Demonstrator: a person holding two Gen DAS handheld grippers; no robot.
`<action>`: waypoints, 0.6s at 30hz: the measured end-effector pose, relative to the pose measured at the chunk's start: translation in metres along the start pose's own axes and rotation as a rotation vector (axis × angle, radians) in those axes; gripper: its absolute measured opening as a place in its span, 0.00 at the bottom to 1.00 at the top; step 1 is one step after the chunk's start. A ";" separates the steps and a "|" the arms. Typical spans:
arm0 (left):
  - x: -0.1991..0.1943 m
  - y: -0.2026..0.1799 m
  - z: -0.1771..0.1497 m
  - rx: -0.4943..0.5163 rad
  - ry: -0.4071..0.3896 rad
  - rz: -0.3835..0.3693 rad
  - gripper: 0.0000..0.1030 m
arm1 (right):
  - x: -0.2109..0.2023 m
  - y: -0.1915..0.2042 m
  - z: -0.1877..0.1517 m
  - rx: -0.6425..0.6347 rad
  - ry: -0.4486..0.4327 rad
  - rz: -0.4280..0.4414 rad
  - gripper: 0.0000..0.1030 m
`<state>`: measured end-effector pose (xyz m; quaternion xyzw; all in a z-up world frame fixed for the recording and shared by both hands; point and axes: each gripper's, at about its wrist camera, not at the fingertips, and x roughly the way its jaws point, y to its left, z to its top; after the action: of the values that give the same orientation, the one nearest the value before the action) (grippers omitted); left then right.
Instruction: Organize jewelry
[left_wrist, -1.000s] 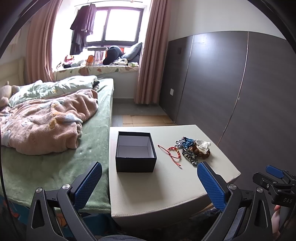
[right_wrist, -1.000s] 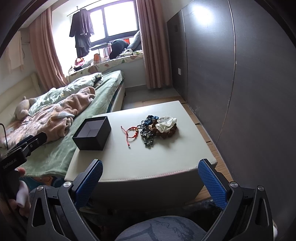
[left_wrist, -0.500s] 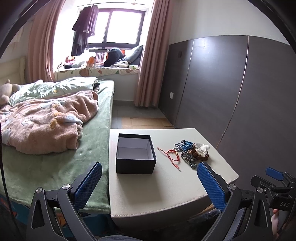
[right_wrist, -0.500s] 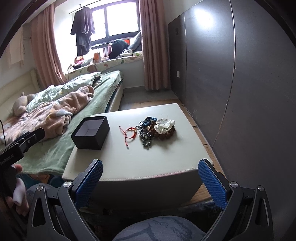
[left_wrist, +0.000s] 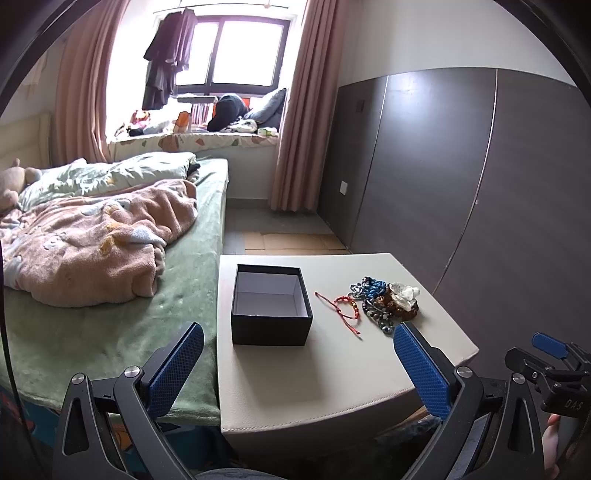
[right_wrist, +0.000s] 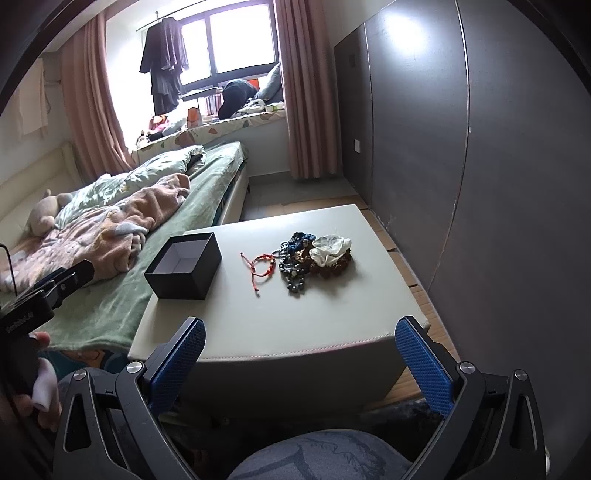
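Nothing has been put away yet, judging by how things lie. The black box (left_wrist: 271, 312) stands open on the pale table (left_wrist: 332, 387), straight ahead of the left gripper (left_wrist: 295, 369), and its white inside shows bare, with no piece of jewelry in it. From the right gripper (right_wrist: 301, 363) the same box (right_wrist: 184, 266) sits ahead and to its left, at the table corner nearest the bed (right_wrist: 110, 295).

All the jewelry is still on the tabletop. A red cord bracelet (right_wrist: 263, 266) lies by itself between the box and the main heap, apart from the box and just beside the heap. The heap (right_wrist: 314, 258) is a tangle of dark bead strands, a blue braided piece and a brown beaded one with a whitish scrunchie-like item on top (how many separate pieces it holds cannot be told from here). It lies ahead of the right gripper, slightly to its right, and ahead-right of the left one (left_wrist: 386, 302).

Both grippers hang short of the table's near edge with their blue pads spread wide and nothing between them. So the whole job remains: each piece has to be lifted and dropped into the box, and the lone red bracelet looks the easiest start, since the heap will likely need untangling
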<state>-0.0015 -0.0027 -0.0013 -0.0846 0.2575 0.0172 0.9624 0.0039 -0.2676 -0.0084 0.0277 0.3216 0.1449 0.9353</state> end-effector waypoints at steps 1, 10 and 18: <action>-0.001 0.000 0.000 -0.001 0.000 0.000 1.00 | 0.001 -0.001 0.000 -0.002 0.000 0.001 1.00; -0.003 0.006 -0.001 -0.014 -0.002 -0.003 1.00 | 0.001 -0.002 0.001 -0.001 0.001 0.001 1.00; -0.003 0.006 -0.001 -0.014 0.001 -0.002 1.00 | 0.001 -0.001 0.001 -0.002 0.000 0.002 1.00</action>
<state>-0.0055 0.0033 -0.0018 -0.0916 0.2578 0.0178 0.9617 0.0054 -0.2687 -0.0086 0.0272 0.3217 0.1462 0.9351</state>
